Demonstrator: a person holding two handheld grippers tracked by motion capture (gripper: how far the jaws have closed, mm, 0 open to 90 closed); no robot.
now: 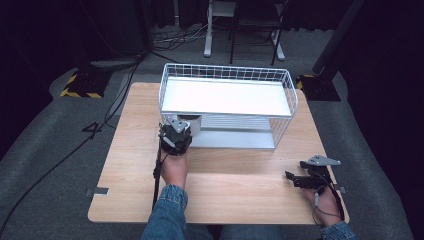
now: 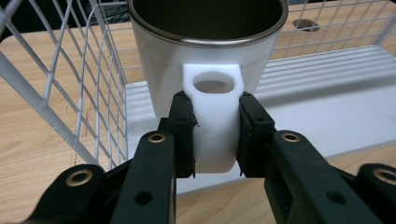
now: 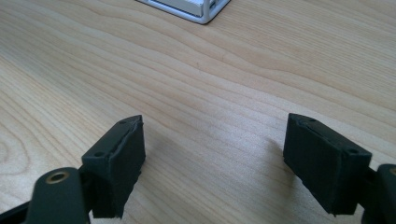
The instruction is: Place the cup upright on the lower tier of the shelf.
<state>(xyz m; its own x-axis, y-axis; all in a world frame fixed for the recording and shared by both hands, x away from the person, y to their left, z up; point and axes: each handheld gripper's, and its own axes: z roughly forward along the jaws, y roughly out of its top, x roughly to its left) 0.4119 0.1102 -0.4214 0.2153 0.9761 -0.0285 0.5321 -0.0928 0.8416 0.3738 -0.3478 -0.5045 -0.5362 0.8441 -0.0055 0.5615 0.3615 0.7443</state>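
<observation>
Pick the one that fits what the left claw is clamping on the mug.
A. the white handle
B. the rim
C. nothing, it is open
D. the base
A: in the left gripper view the left claw is shut on the mug's white handle, one jaw on each side.

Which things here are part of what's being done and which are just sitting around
In use:
- left tool, shut on the mug's handle
- mug
- wire rack, lower shelf

Idle or background:
- right tool, open above the table
- floor cables
- chair
</observation>
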